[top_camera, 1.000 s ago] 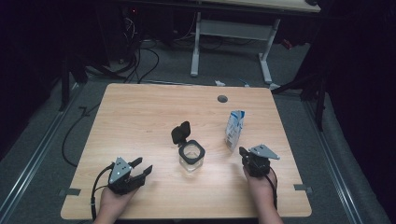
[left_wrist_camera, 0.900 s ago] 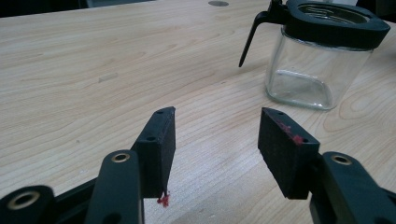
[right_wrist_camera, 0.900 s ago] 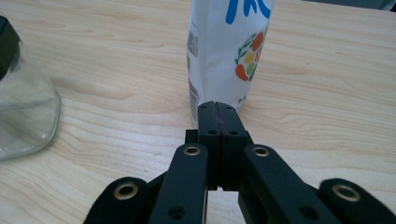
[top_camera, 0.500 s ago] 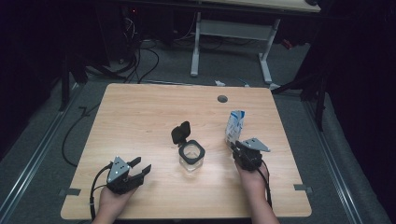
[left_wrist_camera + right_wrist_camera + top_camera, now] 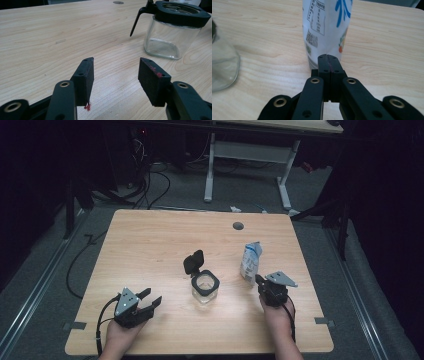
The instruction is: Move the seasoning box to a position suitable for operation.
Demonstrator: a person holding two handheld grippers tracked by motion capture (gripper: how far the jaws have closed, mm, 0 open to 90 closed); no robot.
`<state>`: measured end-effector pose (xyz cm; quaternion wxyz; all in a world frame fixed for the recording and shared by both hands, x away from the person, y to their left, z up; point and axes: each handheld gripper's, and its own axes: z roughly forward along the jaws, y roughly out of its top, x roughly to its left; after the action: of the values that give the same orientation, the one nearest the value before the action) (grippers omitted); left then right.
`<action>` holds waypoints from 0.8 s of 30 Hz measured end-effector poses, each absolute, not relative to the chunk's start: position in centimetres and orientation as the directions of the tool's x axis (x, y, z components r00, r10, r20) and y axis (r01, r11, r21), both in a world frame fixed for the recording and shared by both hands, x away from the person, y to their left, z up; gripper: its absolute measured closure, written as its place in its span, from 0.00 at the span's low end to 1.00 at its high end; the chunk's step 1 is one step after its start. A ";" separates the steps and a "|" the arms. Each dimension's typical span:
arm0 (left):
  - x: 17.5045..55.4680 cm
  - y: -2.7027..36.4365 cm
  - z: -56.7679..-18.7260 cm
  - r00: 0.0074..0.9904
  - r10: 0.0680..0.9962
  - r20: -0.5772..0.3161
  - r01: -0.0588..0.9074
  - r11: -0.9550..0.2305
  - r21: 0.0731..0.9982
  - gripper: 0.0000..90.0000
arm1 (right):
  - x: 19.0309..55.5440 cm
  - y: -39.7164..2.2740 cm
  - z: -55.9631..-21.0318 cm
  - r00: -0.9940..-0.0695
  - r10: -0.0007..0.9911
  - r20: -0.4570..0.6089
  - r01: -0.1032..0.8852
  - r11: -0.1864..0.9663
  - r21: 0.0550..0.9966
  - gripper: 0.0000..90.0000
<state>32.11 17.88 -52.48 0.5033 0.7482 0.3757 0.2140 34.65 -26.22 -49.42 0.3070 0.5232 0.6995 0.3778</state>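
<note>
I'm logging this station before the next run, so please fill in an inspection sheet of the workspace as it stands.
Surface: wooden table, with a round grommet hole near the far edge.
Job's things: white printed pouch standing upright; clear glass jar with its black flip lid open, apparently empty.
Clutter: nothing seen.
Grippers: left gripper open, nothing between its jaws; right gripper shut, its tips just short of the pouch's base.
Cables: one trails from each gripper; more lie on the floor behind.
Surroundings: dark room, grey floor, white desk frame beyond.
</note>
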 end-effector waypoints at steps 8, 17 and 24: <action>32.1 17.6 -52.5 0.629 0.775 -0.053 0.346 -0.219 0.912 0.52 | 33.3 -27.7 -49.5 -0.284 0.959 0.017 0.510 0.135 0.850 0.77; 32.1 17.9 -52.5 0.628 0.777 -0.054 0.349 -0.219 0.911 0.52 | 34.4 -27.2 -49.4 -0.305 0.952 0.021 0.531 0.152 0.834 0.60; 32.1 17.9 -52.5 0.624 0.779 -0.053 0.347 -0.215 0.913 0.52 | 35.1 -27.1 -49.4 -0.290 0.957 0.009 0.528 0.152 0.835 0.56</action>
<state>32.14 17.94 -52.50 0.5011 0.7490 0.3759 0.2158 35.11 -27.12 -49.37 0.2794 0.5261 0.7056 0.3836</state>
